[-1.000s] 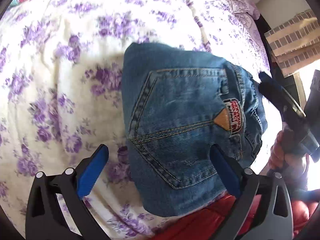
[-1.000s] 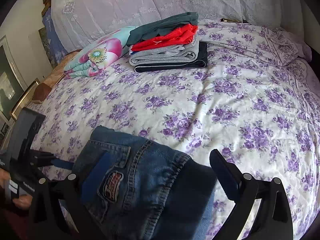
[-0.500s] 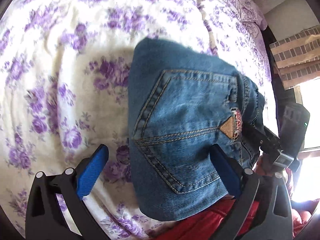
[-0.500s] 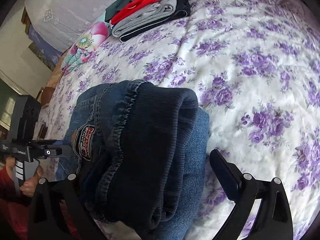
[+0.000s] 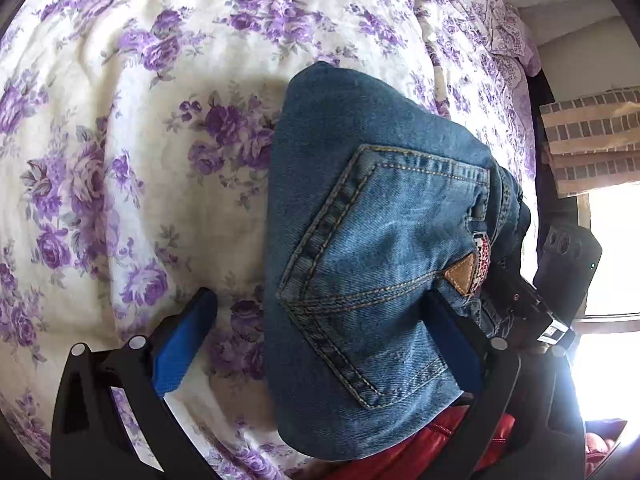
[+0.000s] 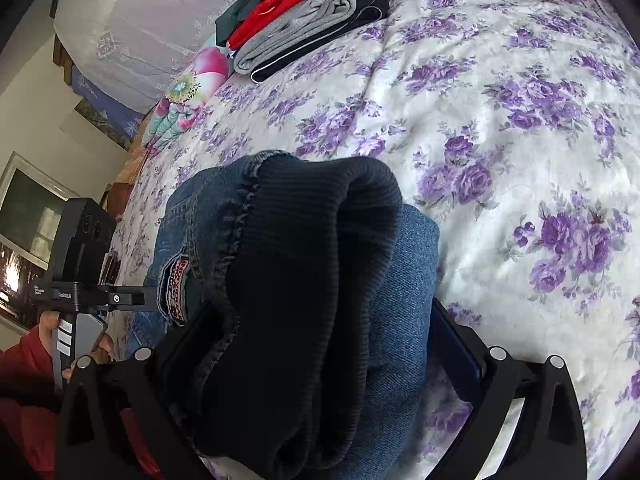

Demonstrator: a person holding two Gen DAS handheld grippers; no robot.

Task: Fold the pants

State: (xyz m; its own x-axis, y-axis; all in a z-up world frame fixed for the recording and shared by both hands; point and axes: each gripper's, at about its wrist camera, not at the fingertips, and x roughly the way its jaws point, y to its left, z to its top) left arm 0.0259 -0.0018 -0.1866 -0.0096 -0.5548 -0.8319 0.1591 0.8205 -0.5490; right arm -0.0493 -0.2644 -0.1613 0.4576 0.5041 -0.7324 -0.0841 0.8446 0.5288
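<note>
On the floral bedspread (image 5: 100, 128), both tools straddle the folded jeans (image 5: 380, 248), fingers apart.

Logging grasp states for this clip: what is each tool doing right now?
Left tool: open, one finger resting against the folded jeans, not gripping.
Right tool: open wide around the jeans' thick waistband end; clamping cannot be told.

A bed covered by a cream sheet (image 6: 500, 92) printed with purple flowers fills most of both views. At its far end stand pale lace-covered pillows (image 6: 152, 12), with a pink floral cushion (image 6: 188, 92) beside them. A cream wall (image 6: 36, 104) with a dark window (image 6: 32, 216) lies at left. Bright daylight enters through a window (image 5: 612, 248) below a brick-patterned curtain (image 5: 592, 136).
</note>
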